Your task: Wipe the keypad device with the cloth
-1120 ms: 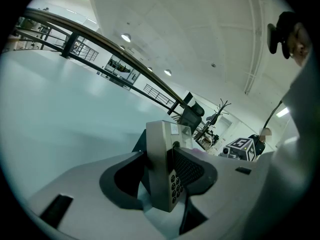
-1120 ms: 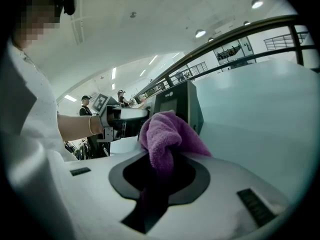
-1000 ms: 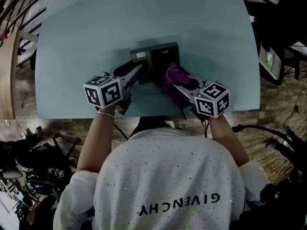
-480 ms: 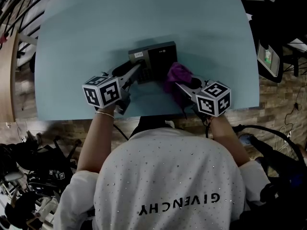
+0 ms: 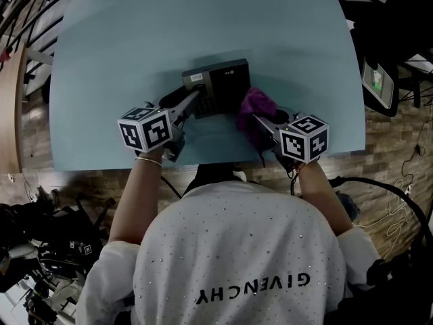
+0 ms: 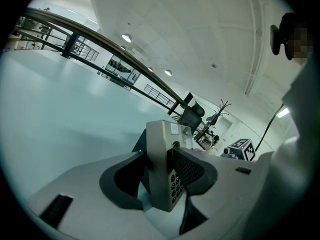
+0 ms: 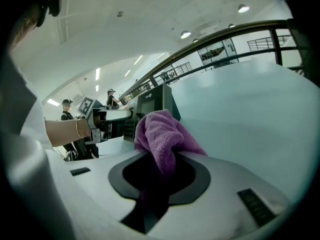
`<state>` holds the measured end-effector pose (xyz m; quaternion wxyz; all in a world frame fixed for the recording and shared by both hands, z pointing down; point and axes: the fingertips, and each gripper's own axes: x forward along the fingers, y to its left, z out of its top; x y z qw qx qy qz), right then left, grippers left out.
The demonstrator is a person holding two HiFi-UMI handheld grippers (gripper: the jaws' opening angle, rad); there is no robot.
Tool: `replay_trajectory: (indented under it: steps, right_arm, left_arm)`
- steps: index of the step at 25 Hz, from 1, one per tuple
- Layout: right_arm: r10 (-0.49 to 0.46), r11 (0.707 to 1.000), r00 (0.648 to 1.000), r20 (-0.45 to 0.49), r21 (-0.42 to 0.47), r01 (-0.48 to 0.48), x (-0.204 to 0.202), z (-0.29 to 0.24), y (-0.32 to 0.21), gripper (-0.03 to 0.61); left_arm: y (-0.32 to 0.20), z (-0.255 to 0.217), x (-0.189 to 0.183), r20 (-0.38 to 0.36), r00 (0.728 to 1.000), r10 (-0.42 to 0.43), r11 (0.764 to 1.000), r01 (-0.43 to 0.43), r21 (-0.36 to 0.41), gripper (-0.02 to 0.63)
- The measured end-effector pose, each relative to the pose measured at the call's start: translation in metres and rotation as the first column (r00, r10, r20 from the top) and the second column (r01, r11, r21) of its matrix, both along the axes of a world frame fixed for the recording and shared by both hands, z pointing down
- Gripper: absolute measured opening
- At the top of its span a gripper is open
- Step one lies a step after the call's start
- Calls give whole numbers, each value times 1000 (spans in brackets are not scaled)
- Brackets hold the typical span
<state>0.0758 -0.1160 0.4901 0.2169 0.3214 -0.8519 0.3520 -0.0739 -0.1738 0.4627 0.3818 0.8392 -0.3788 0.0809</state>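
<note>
Left gripper [image 5: 194, 100] clamps the keypad device [image 5: 229, 78] — right gripper [image 5: 261, 119] pinches the cloth [image 5: 254, 103] just beside.

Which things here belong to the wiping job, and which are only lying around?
Job: keypad device, held by the left gripper; cloth, held by the right gripper; table.
Lying about: small screen beside the table; cables at lower right.

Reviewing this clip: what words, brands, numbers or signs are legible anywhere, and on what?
"GIVENCHY": on the back of the person's white shirt, upside down in the head view.
Keys and sticker on the keypad device: too small to read.
</note>
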Motion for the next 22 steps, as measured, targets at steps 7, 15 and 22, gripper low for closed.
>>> replay_trajectory:
  steps: [7,15,22]
  right_arm:
    - [105,993,994,-22,-59,-106,13,8,-8,81]
    - [194,977,979,-57,-80,-198,19,12,-13,81]
    - [407,907,913,0,-119,-404,32,4,-24,75]
  left_arm:
    - [1,2,0,6,1000,0,1000,0,5,189]
    - [1,2,0,0,1000,5,1000,-5,1,190]
    - [1,1,0,9,1000,4,1000,-4,3,190]
